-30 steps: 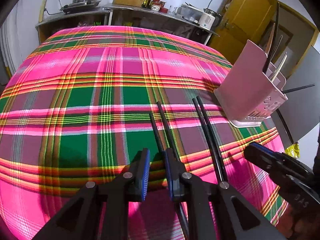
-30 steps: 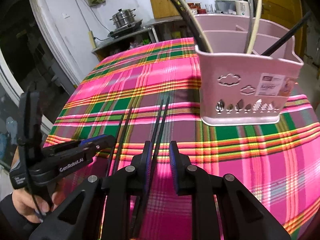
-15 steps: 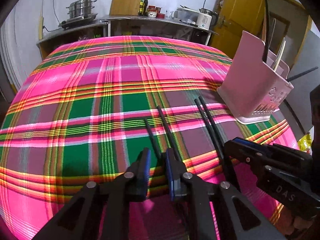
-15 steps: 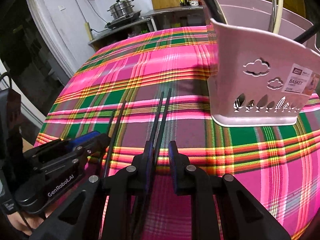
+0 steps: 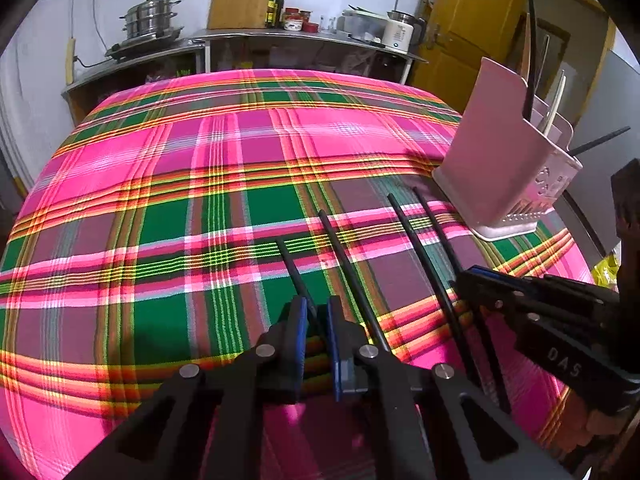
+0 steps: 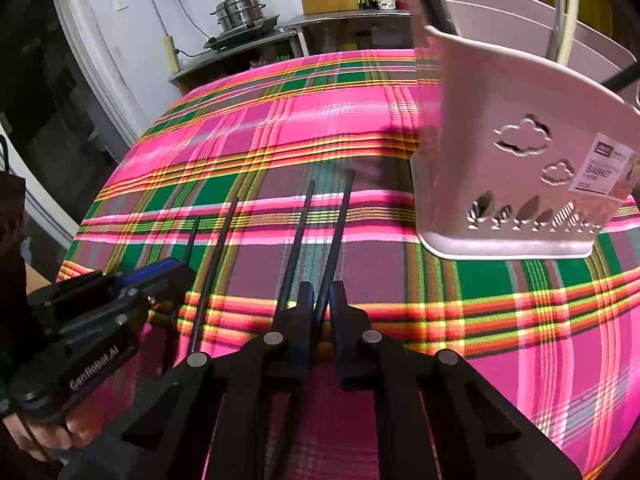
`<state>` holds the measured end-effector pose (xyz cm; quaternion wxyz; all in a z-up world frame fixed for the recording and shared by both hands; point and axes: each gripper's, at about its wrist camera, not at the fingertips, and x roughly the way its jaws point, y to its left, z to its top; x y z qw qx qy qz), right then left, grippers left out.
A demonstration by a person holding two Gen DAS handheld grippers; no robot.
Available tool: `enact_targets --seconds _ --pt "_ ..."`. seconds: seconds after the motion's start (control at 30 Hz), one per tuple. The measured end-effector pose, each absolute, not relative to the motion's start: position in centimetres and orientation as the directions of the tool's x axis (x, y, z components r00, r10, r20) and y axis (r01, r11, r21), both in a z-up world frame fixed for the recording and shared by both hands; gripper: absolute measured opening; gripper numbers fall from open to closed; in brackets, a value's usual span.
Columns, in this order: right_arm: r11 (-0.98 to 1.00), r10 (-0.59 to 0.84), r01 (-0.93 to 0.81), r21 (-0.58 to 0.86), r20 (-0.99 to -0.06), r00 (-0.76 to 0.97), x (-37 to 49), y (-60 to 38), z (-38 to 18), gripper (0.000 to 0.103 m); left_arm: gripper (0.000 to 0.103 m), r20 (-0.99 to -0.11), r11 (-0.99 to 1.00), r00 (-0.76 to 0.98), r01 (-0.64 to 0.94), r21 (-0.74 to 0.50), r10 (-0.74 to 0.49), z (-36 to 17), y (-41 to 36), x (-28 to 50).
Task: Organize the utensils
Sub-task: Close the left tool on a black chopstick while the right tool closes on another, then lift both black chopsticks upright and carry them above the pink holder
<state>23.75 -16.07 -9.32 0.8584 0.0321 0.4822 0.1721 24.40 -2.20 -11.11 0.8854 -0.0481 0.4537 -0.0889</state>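
Both grippers were closing in, left gripper point(image 5: 317, 330) nipping one black chopstick point(image 5: 294, 270), right gripper point(image 6: 322, 312) narrowed around another point(image 6: 339, 232) on the plaid cloth point(image 5: 168, 184) near the pink basket point(image 6: 520, 168); thin sticks could slip or roll away.

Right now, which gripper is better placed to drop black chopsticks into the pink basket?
Right. The right gripper already straddles a chopstick and the pink basket stands just ahead to its right; the left gripper sits farther away.
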Motion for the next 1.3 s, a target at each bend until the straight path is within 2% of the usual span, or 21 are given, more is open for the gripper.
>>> enact_targets --seconds 0.2,0.53,1.0,1.3 --pt "0.944 0.316 -0.246 0.221 -0.824 0.471 22.8 -17.6 -9.1 0.008 0.009 -0.802 0.982 0.567 0.131 -0.139 -0.189 -11.1 -0.4 24.4" --pt "0.947 0.306 -0.240 0.215 -0.833 0.460 24.4 -17.5 -9.1 0.009 0.009 -0.807 0.977 0.554 0.063 -0.205 -0.205 -11.1 0.5 24.4" --pt "0.945 0.320 -0.219 0.245 -0.833 0.450 26.2 -16.8 -9.3 0.007 0.007 -0.812 0.994 0.574 0.039 -0.102 -0.106 -11.0 -1.1 25.2" --pt "0.925 0.376 -0.252 0.286 -0.787 0.488 24.2 -17.3 -6.3 0.006 0.005 -0.802 0.982 0.571 0.041 -0.186 -0.176 -9.4 0.0 24.3"
